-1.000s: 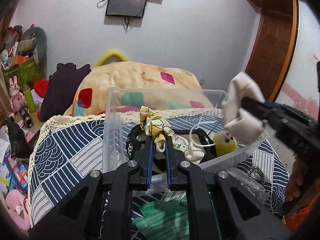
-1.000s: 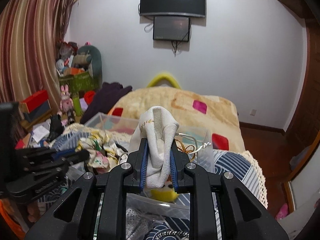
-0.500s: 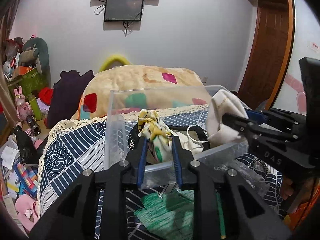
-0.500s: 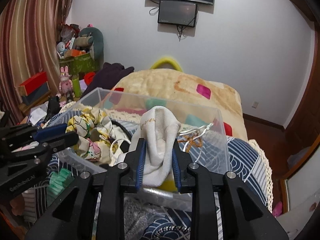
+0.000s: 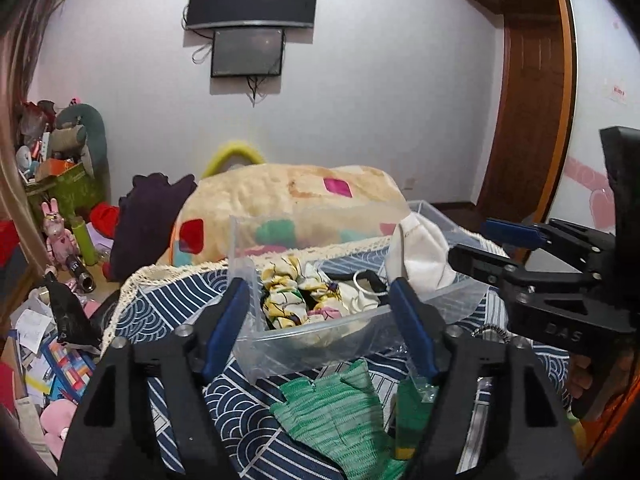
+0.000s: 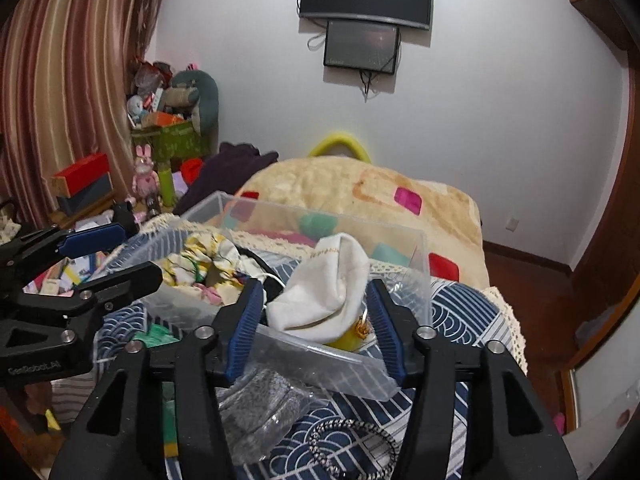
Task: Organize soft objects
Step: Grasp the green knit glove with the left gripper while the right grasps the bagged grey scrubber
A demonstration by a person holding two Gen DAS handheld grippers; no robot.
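Both sets of fingers stand wide apart w/ nothing between the pads. Left gripper [image 5: 320, 320], at 6 o'clock in its own view, frames the near-left corner of the clear bin [image 5: 316, 330]. Floral scrunchie [image 5: 298, 296] lies inside the bin at roughly 12 o'clock from those tips, loose, touching neither finger. Green knit cloth [image 5: 340, 404] lies outside the bin on the blue patterned cover [image 5: 152, 312], about 6 o'clock from the scrunchie, not yet sorted.

Right gripper [image 6: 316, 322], 6 o'clock in the right wrist view, brackets the white sock [image 6: 332, 280], which slumps over the bin's near wall onto something yellow [image 6: 350, 334] w/o being pinched. Sock looks half in, half propped on the rim.

Risks, as I judge them: sock isn't fully settled, so a finger brushing it on the way out could drag it back over the wall. Bin is light plastic on soft bedding; a bump from either gripper could tip or slide it. Clear bag w/ grey stuff [image 6: 264, 400] and cord [image 6: 356, 436] lie just below the right gripper, approx 6 o'clock from the sock, and could snag.
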